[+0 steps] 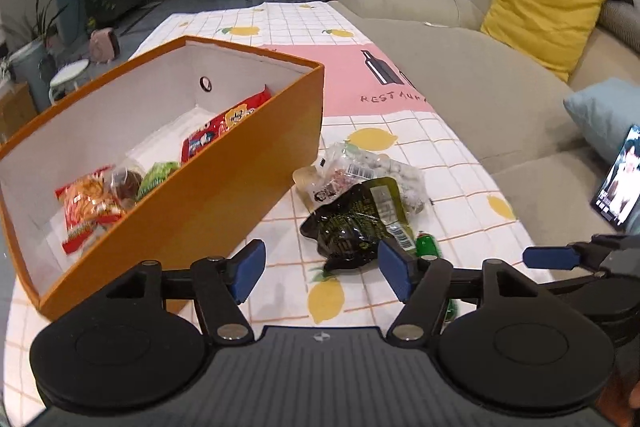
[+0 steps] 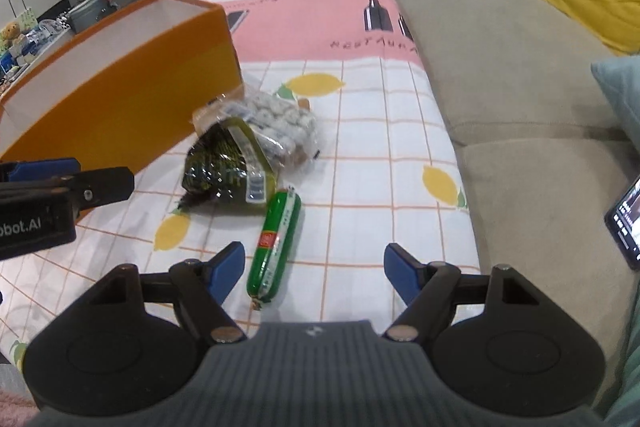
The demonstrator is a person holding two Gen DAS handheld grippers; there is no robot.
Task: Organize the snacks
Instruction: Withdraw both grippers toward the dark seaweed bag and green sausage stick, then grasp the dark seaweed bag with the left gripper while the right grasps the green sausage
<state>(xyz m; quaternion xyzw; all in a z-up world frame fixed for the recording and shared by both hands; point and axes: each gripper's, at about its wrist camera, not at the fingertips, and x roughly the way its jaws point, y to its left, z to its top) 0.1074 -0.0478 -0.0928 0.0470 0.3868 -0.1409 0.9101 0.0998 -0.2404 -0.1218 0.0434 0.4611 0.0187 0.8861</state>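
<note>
Both grippers' jaws are spread wide and holding nothing: the green plastic-wrapped sausage stick (image 2: 275,246) sits just past the right gripper (image 2: 314,269), nearer its left jaw, beside the orange cardboard box (image 2: 132,95).

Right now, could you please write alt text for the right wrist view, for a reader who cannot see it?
The open right gripper hovers over a lemon-print tablecloth, with a green sausage stick lying between its fingers. Beyond lie a dark green packet and a clear bag of pale sweets, beside an orange box; a beige sofa runs along the right.
</note>
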